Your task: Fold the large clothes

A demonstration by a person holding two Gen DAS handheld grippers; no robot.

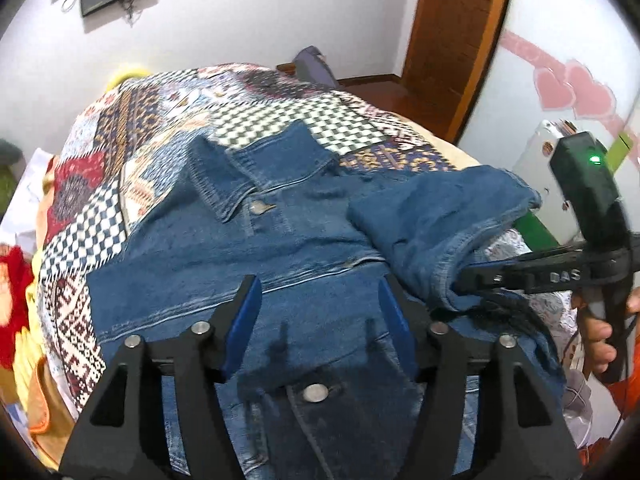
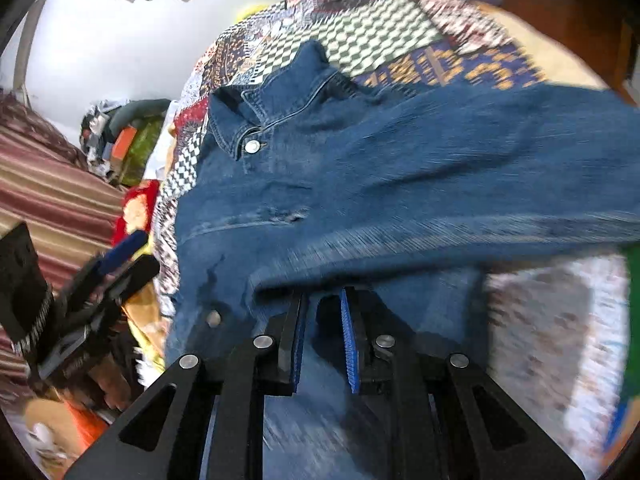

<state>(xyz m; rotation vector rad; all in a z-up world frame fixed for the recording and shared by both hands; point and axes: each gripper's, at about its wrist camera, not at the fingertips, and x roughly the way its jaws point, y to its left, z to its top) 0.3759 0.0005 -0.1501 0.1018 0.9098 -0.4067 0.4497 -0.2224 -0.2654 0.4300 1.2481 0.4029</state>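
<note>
A blue denim jacket (image 1: 280,248) lies front up on a patchwork quilt (image 1: 160,120), collar toward the far end, with metal buttons showing. My left gripper (image 1: 318,286) hangs open just above the jacket's lower front, and no cloth is pinched between its blue pads. One sleeve (image 1: 432,216) is lifted across the right side of the jacket. My right gripper (image 1: 464,280) is shut on that sleeve's edge. In the right wrist view the jacket (image 2: 360,168) and the raised sleeve (image 2: 480,200) are blurred. Denim sits between the nearly closed fingers of the right gripper (image 2: 323,300). The left gripper (image 2: 138,258) shows at the left edge.
A person's hand (image 1: 600,332) holds the right gripper's handle. Red and yellow clothes (image 1: 12,280) are piled beside the bed on the left. A striped cloth (image 2: 48,184) lies further left. A wooden door (image 1: 452,40) and a white cabinet with pink hearts (image 1: 568,84) stand behind.
</note>
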